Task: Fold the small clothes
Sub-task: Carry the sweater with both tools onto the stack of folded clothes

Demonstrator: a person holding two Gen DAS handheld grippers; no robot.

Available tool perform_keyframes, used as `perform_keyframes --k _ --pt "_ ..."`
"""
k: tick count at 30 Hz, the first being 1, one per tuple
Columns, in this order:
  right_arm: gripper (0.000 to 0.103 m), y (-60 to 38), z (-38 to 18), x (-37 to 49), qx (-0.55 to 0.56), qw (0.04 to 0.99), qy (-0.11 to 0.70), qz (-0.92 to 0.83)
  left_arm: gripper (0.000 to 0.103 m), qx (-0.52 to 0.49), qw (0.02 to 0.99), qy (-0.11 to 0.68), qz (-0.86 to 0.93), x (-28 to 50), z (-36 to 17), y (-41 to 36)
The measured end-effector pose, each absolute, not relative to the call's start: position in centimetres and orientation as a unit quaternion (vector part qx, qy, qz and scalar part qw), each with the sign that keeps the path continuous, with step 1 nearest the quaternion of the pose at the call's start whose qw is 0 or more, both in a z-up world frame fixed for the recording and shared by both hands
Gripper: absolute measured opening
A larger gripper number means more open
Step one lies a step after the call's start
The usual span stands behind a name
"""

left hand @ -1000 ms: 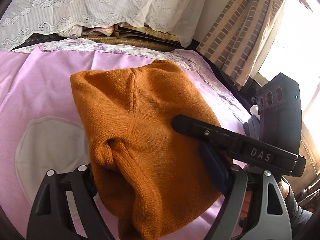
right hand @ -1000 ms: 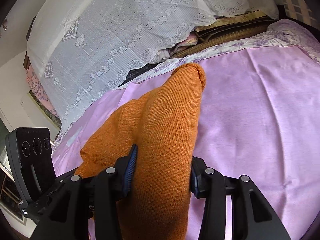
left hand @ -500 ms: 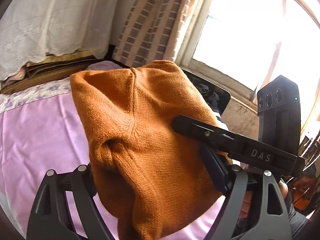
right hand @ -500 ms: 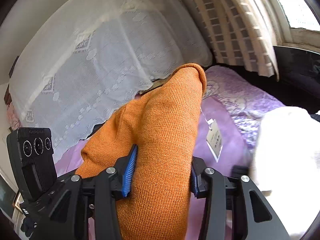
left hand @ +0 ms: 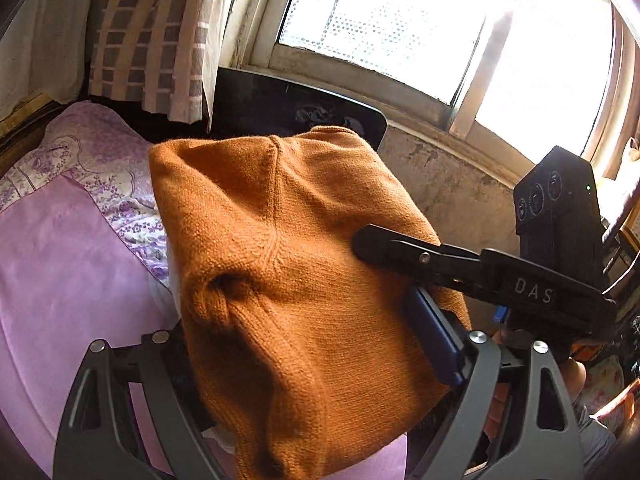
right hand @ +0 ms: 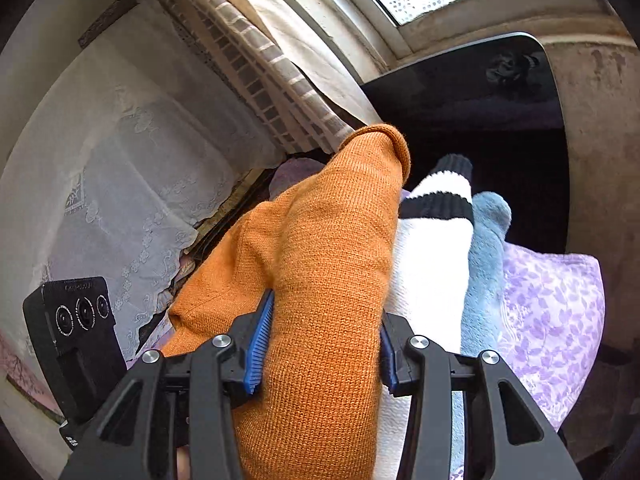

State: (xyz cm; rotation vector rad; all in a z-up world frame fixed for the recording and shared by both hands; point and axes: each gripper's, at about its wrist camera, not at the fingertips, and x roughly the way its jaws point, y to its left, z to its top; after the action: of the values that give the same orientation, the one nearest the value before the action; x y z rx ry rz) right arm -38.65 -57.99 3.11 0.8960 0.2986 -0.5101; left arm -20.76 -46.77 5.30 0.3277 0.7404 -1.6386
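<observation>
A folded orange knit sweater (left hand: 296, 264) is held in the air between both grippers. My left gripper (left hand: 312, 344) is shut on one end of it, its fingers mostly hidden by the knit. My right gripper (right hand: 320, 344) is shut on the other end of the orange sweater (right hand: 320, 264), blue pads pressed into the knit. The right gripper (left hand: 472, 276) also shows in the left wrist view, lying across the sweater's right side. Below the sweater lie a folded white garment with black stripes (right hand: 432, 256) and a folded blue-grey fleece garment (right hand: 486, 248).
The pink bedsheet (left hand: 52, 280) with a purple floral border (right hand: 552, 312) lies below. A dark glossy panel (right hand: 480, 92) stands at the bed's end under the window (left hand: 400, 20). A checked curtain (left hand: 152, 40) and white lace cover (right hand: 120, 184) are at the left.
Both grippers have swung the sweater together to the right, away from the middle of the bed toward the window end. It now hangs over the stacked white and blue garments.
</observation>
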Motion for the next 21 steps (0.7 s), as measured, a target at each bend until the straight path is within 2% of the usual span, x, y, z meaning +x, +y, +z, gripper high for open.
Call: perform_keyframes --k 3,16,21 --pt "0.046 -58.3 0.9 -38.8 0.438 0.858 0.133 -0.233 0.099 0.148 0.621 0.309 -0.705 -21.0 3.3 -47.0" --pt "0.05 -57.4 1.2 -38.7 0.414 0.863 0.13 -0.26 0.098 0.11 0.647 0.28 -0.7 -19.9 2.5 -43.4" --pt "0.056 -56.9 1.8 -38.7 0.42 0.855 0.137 -0.273 0.098 0.101 0.66 0.281 -0.69 -19.1 1.9 -41.6"
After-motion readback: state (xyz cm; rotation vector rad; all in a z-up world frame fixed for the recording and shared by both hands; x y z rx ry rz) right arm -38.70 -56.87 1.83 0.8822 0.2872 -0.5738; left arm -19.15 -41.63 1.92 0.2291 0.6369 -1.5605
